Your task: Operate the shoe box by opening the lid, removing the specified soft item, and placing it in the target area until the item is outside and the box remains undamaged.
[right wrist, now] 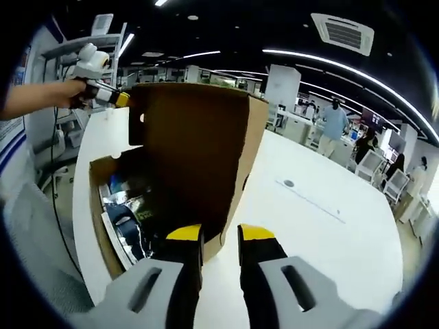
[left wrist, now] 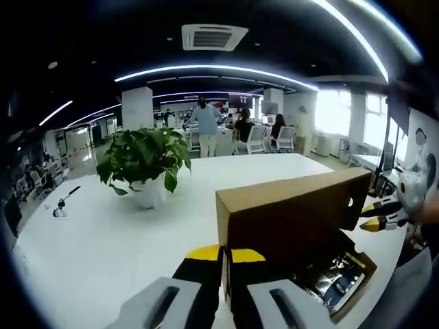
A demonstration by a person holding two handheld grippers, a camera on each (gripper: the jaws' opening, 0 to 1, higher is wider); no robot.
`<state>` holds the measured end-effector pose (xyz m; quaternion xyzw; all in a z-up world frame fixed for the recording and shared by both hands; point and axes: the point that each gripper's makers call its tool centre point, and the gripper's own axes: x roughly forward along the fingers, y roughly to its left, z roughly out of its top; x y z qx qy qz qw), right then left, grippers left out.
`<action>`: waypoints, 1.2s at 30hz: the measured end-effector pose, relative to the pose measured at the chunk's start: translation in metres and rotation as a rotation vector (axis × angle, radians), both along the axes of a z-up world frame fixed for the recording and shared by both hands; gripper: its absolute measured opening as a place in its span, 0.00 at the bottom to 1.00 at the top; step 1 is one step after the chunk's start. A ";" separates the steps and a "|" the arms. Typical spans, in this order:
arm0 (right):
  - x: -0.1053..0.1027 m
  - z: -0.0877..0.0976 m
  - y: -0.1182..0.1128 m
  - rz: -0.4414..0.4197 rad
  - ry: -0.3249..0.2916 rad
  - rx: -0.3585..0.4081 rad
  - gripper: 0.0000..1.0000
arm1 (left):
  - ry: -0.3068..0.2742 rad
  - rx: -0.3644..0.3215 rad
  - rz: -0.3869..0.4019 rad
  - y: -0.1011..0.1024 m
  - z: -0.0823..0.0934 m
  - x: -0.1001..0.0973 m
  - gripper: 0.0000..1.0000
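My left gripper (left wrist: 225, 255) is pinching the raised lid's (left wrist: 291, 209) near corner, yellow tips together on the cardboard. My right gripper (right wrist: 220, 234) is sitting with its jaws slightly apart at the lid's (right wrist: 195, 154) other corner; whether they're touching it, I cannot tell. The shoe box (right wrist: 99, 226) is lying open on the white table (left wrist: 89, 240), something soft and shiny (right wrist: 134, 212) inside. Beyond, a potted plant (left wrist: 144, 161) is standing, and people (left wrist: 206, 127) are gathering at far desks.
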<state>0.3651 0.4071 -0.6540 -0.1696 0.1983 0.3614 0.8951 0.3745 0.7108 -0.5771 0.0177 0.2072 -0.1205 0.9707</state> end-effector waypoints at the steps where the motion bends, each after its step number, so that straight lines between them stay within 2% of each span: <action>1: 0.001 -0.002 0.000 -0.003 0.008 0.004 0.14 | -0.001 -0.001 0.001 0.000 0.000 0.001 0.01; 12: 0.018 -0.014 0.010 -0.012 0.033 0.004 0.12 | -0.003 -0.033 0.011 0.000 0.001 0.017 0.01; 21: 0.025 -0.016 0.010 -0.039 0.029 0.010 0.03 | 0.001 -0.044 0.018 0.001 -0.002 0.031 0.01; 24: 0.030 -0.016 0.008 -0.055 0.044 0.024 0.02 | 0.004 -0.049 0.021 0.002 -0.004 0.039 0.01; 33: 0.031 -0.018 0.010 -0.039 0.045 0.000 0.02 | 0.013 -0.136 0.057 0.007 -0.012 0.047 0.02; 36: 0.032 -0.018 0.010 -0.032 0.044 -0.005 0.02 | 0.021 -0.139 0.061 0.009 -0.017 0.047 0.02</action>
